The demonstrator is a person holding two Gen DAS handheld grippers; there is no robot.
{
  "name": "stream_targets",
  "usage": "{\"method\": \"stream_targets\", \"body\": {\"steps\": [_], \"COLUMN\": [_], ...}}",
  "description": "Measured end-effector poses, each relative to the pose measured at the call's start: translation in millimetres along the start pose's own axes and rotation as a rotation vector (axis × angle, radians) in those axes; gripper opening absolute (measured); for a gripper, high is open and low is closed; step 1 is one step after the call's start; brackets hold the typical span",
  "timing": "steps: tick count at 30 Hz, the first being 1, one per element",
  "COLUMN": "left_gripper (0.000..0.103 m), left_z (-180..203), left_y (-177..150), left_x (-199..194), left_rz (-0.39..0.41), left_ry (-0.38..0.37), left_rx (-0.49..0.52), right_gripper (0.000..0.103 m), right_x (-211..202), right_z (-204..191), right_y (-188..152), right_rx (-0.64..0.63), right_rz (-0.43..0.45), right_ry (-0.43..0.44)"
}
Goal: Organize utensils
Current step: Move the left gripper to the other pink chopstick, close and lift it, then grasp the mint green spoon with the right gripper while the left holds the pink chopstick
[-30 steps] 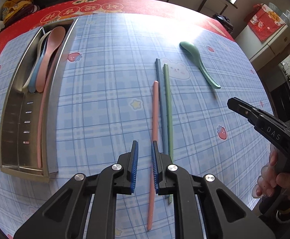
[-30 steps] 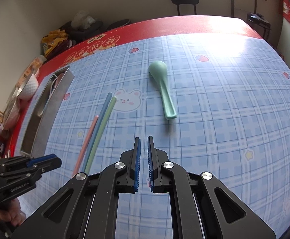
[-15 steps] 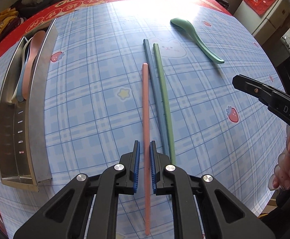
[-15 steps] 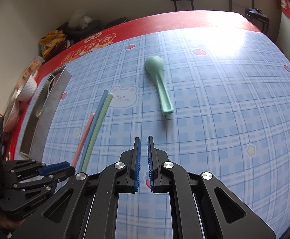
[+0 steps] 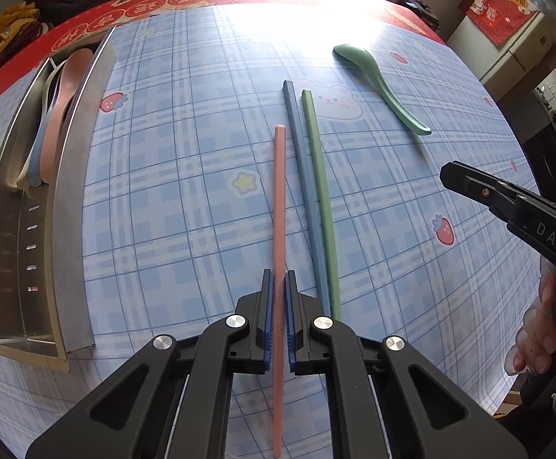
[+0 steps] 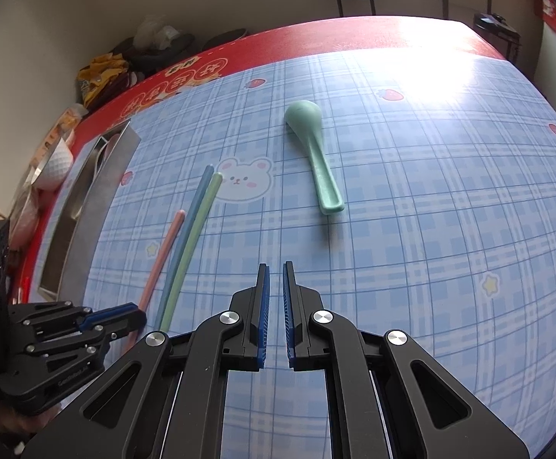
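Left gripper (image 5: 278, 287) has just finished closing: a second ago the blue pads (image 5: 266, 317) stood apart over the table with the pink chopstick (image 5: 279, 206) just off to one side, now they are pinched tight on its lower third, stick running straight up between them. Grip looks made, so the pick step seems done and a lift should come next; the chopstick looks to be still lying on the tablecloth (image 5: 171, 199), though I can't tell for sure.

Right gripper (image 6: 275, 287) unchanged, jaws drawn together with only a thin slit, holding nothing, hovering over bare cloth. The person's hand (image 5: 542, 340) on its handle shows at the right edge of the left view.

Just beside the pink stick: blue chopstick (image 5: 303, 191) and green chopstick (image 5: 322, 199), touching each other along most of their length, both untouched. Risk, as a guess: dragging the pink one sideways could nudge those two.

Farther right, well apart: green spoon (image 5: 381, 84), bowl end away from the cameras.

Far left: metal utensil tray (image 5: 69, 206) with a pink spoon (image 5: 62, 111) and a blue one already in it. Three loose pieces remain besides the held stick.
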State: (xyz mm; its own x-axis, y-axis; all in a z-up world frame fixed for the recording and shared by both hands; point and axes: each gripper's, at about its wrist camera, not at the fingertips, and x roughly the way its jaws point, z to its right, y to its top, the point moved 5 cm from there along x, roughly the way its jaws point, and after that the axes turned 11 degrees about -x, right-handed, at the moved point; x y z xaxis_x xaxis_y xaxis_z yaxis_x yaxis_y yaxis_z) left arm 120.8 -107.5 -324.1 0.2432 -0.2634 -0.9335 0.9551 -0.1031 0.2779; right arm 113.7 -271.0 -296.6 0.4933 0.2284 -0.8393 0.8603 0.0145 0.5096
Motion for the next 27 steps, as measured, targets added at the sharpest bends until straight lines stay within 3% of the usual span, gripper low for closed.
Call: {"method": "stream_targets", "body": {"steps": [4, 12, 22, 24, 25, 27], "left_gripper": [0.006, 0.006, 0.006, 0.006, 0.006, 0.006], "left_z": [-2.2, -13.0, -42.4, -44.2, -45.1, -48.5], "left_y": [-0.4, 11.0, 24.4, 24.6, 24.6, 24.5], "left_x": [-4.1, -45.6, -82.5, -88.1, -90.3, -94.5], "left_rz": [0.019, 0.14, 0.227, 0.241, 0.245, 0.25], "left_ry": [0.022, -0.019, -0.034, -0.034, -0.033, -0.038], "left_rx": [-0.012, -0.066, -0.159, -0.16, -0.159, -0.168], "right_gripper": [0.008, 0.008, 0.009, 0.025, 0.041, 0.043], "right_x": [1.8, 1.6, 18.9, 28.3, 32.5, 40.4], "right_z": [0.0, 17.1, 43.2, 45.3, 45.9, 44.5], "right_y": [-1.2, 1.8, 55.3, 65.5, 70.2, 77.4], "right_rx": [0.001, 0.023, -0.045, -0.039, -0.039, -0.058], "right_rz": [-0.007, 0.007, 0.07, 0.065, 0.065, 0.067], "right_ry": [-0.002, -0.029, -0.032, -0.025, -0.024, -0.035]}}
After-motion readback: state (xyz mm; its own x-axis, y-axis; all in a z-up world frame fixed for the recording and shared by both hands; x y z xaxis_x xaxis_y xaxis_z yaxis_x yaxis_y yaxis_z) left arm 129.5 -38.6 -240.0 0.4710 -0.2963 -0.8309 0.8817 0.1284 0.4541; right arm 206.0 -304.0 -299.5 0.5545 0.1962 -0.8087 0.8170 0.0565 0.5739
